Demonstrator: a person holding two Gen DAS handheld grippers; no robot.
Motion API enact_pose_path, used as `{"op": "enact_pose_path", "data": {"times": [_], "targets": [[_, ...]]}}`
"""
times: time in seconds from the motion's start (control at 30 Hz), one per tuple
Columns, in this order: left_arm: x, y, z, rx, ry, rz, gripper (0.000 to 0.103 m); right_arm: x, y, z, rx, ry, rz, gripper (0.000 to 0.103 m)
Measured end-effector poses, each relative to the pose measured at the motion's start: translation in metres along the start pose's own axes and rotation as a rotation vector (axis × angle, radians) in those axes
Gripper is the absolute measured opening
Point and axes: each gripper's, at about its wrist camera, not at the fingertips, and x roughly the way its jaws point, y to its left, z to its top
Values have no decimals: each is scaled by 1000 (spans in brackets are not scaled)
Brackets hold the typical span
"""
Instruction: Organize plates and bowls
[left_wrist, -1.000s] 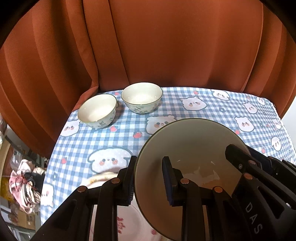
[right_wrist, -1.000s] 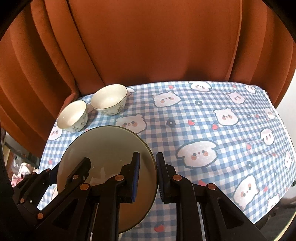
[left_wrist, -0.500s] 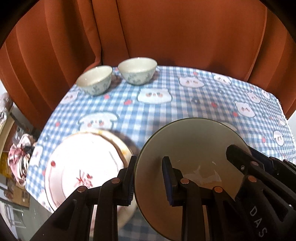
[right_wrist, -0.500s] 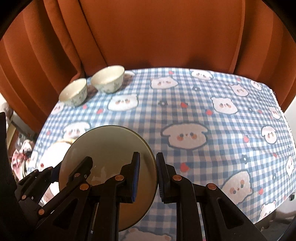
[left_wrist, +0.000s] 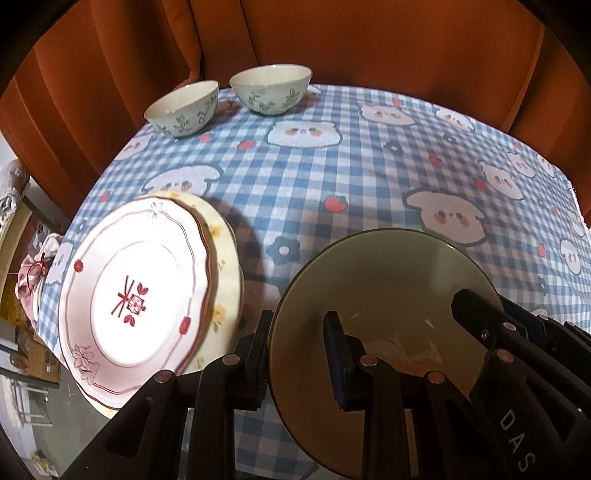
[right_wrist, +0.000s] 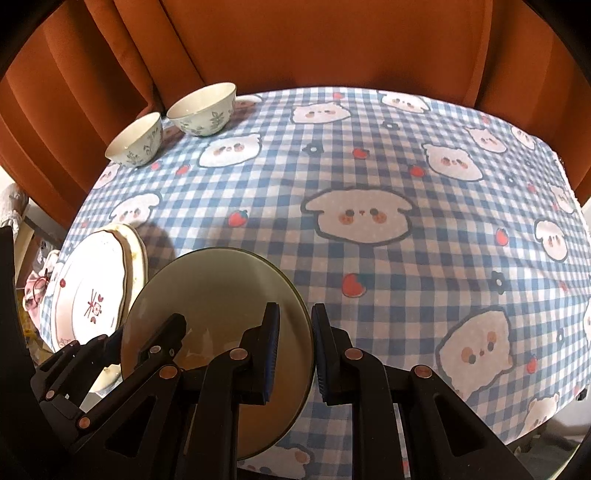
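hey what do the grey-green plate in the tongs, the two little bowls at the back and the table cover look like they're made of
Grey-green plate: probably glazed ceramic; smooth, with pale glints near its centre. It could be melamine.
Two bowls: likely glazed porcelain; glossy pale walls with printed leaf sprigs.
Table cover: looks like thin printed fabric or soft plastic sheet; the blue check with cartoon animals lies flat with a matte look.

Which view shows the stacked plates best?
The left wrist view: the pink-rimmed plate lies nearly whole, atop a yellow-flowered plate. In the right wrist view the stack is small, at the left edge, partly hidden behind the held olive plate.
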Motion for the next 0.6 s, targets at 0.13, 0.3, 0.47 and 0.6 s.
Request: {"op": "enact_pose_path", "data": {"times": [0.13,0.3,0.47,0.6], "targets": [[2,-4,0,8,-18,21,25,10,-5,-1,8,25,6,21],[4,-5,1,8,-14,25,27,12,-4,1,-9,3,-1,21],[4,-8,1,21,-2,17,41,17,-10,0,5,23,-1,23],[1,-7,-1,27,-6,14,60,15,-10,0,-1,22,-6,24]]}}
